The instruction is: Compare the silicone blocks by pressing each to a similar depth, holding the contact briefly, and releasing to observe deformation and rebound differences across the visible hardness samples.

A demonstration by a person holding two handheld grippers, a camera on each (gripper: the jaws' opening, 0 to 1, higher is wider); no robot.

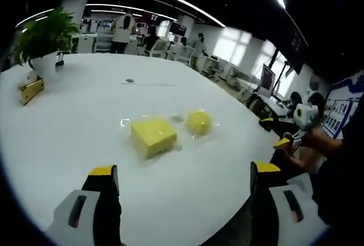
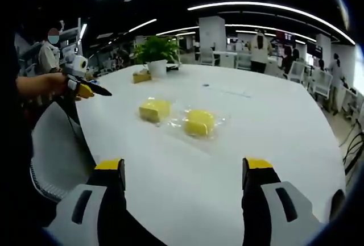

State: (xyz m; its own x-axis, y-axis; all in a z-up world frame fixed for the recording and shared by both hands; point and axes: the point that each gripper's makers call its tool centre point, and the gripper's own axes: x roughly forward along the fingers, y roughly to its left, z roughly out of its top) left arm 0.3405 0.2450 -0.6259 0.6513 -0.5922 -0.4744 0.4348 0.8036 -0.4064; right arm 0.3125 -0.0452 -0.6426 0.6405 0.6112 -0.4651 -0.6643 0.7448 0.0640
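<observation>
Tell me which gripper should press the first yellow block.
Left, probably: the square yellow block sits close ahead of the open left gripper. From the open right gripper, both it and the rounder yellow block look farther off.

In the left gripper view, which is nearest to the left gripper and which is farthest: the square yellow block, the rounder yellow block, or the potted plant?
From the left gripper, nearest first:
1. Square yellow block, just ahead of the jaws, slightly left of centre.
2. Rounder yellow block, a little beyond it, to the right.
3. Potted plant, far across the white table, upper left.
</observation>
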